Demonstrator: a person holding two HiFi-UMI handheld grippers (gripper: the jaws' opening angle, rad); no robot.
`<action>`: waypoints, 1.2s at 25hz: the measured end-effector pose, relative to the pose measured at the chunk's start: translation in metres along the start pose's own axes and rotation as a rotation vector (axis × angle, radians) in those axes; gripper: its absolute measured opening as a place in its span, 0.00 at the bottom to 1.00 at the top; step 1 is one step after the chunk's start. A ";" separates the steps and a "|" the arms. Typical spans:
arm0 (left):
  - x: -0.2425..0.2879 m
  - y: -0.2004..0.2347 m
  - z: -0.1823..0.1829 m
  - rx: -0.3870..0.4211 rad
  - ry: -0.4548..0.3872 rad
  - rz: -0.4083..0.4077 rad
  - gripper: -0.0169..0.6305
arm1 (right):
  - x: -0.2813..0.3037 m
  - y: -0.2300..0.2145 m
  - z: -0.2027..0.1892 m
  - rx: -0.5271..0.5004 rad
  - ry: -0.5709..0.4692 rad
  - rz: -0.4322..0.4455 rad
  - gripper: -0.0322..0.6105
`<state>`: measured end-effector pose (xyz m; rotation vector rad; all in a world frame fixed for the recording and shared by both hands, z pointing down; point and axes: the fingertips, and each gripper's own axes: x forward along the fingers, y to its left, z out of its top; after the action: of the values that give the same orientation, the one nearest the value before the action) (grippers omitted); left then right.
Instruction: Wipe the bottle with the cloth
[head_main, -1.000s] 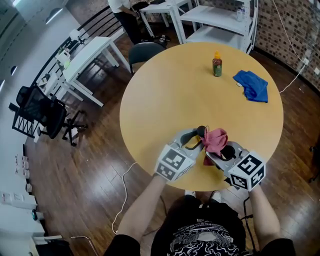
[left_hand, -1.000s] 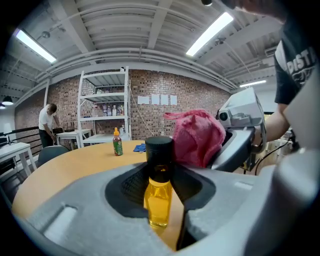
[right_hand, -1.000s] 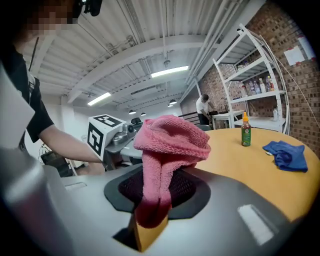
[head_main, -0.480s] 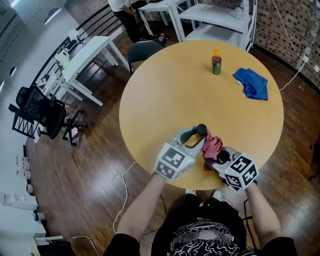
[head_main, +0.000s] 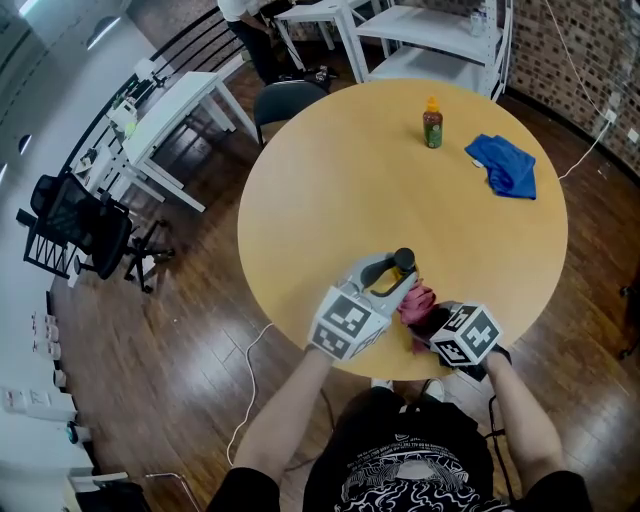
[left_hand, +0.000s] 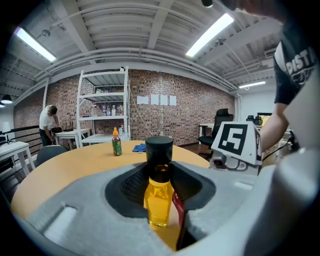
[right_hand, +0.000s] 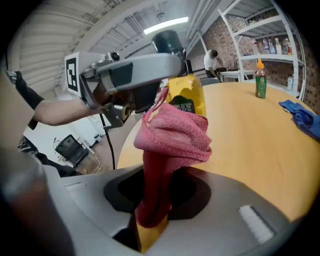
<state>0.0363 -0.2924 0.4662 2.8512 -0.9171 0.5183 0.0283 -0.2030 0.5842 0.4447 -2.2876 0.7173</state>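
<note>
A small bottle (left_hand: 159, 187) of amber liquid with a black cap (head_main: 404, 258) stands upright between the jaws of my left gripper (head_main: 392, 279), which is shut on it near the table's front edge. My right gripper (head_main: 428, 318) is shut on a bunched pink-red cloth (right_hand: 172, 135). The cloth (head_main: 415, 301) presses against the yellow-labelled bottle (right_hand: 186, 95) low on its right side. In the right gripper view the left gripper (right_hand: 131, 75) holds the bottle just behind the cloth.
On the round wooden table (head_main: 360, 170) a second bottle with an orange cap (head_main: 432, 124) stands at the far side, a blue cloth (head_main: 503, 166) beside it. White tables and shelving (head_main: 420, 35) and a dark chair (head_main: 285, 100) stand beyond.
My right gripper has come down and tipped with the pink cloth, sliding it from the bottle's upper part to low on its side. The left gripper and bottle have stayed still.
</note>
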 end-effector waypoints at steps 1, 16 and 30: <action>0.000 0.000 0.000 -0.001 -0.001 -0.001 0.23 | 0.002 0.000 -0.005 0.011 0.039 0.000 0.21; 0.004 -0.003 -0.001 0.003 -0.019 -0.020 0.23 | -0.096 -0.004 0.059 -0.005 -0.134 0.025 0.21; 0.009 -0.009 0.008 0.035 -0.002 -0.040 0.23 | -0.111 -0.046 0.225 -0.121 -0.348 0.094 0.21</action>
<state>0.0505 -0.2914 0.4620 2.8949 -0.8583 0.5319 0.0134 -0.3630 0.3859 0.4345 -2.6776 0.5768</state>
